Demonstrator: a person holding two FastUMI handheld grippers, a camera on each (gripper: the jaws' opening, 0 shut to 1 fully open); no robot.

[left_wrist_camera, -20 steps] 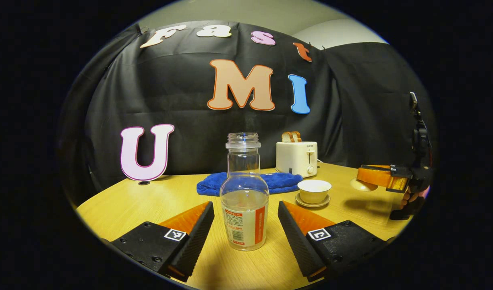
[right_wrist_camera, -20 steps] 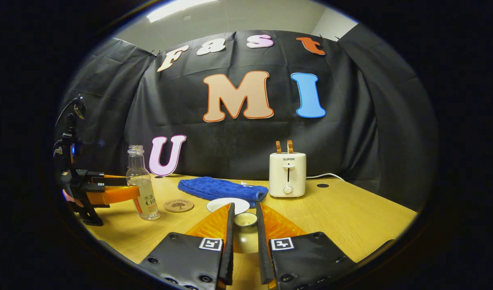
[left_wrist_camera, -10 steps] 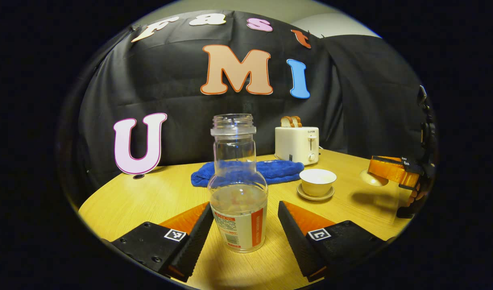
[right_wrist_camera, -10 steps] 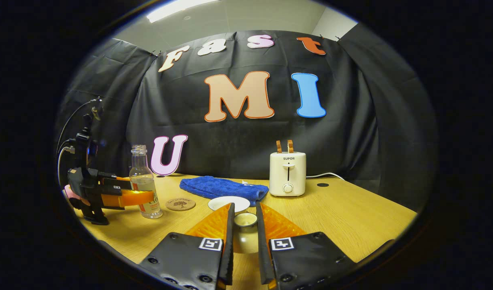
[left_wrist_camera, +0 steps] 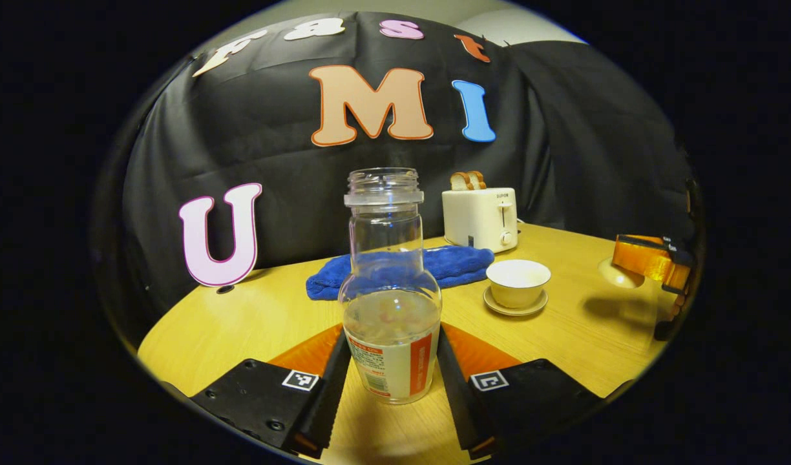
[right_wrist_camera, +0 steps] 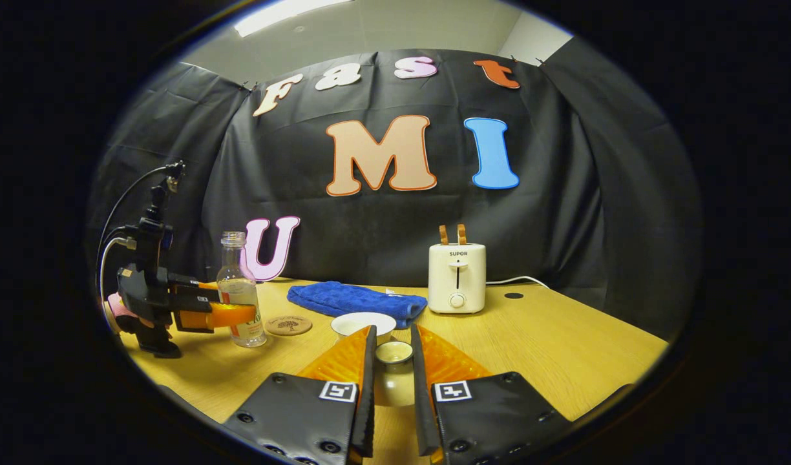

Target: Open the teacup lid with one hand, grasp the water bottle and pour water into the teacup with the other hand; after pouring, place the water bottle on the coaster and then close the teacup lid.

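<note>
A clear water bottle with no cap and some water in it stands on the wooden table. My left gripper is shut on its labelled lower body, a finger pressed on each side. The open white teacup sits on its saucer to the right of the bottle. My right gripper is shut on the knob of the teacup lid, held above the table in front of the teacup. A round brown coaster lies between the bottle and the teacup.
A blue towel lies behind the teacup. A white toaster with bread in its slots stands at the back, its cord trailing right. The table's curved front edge runs close under both grippers.
My left gripper's fingers have closed from wide apart onto the bottle's sides while moving forward. The right gripper keeps hold of the lid and has barely moved.
</note>
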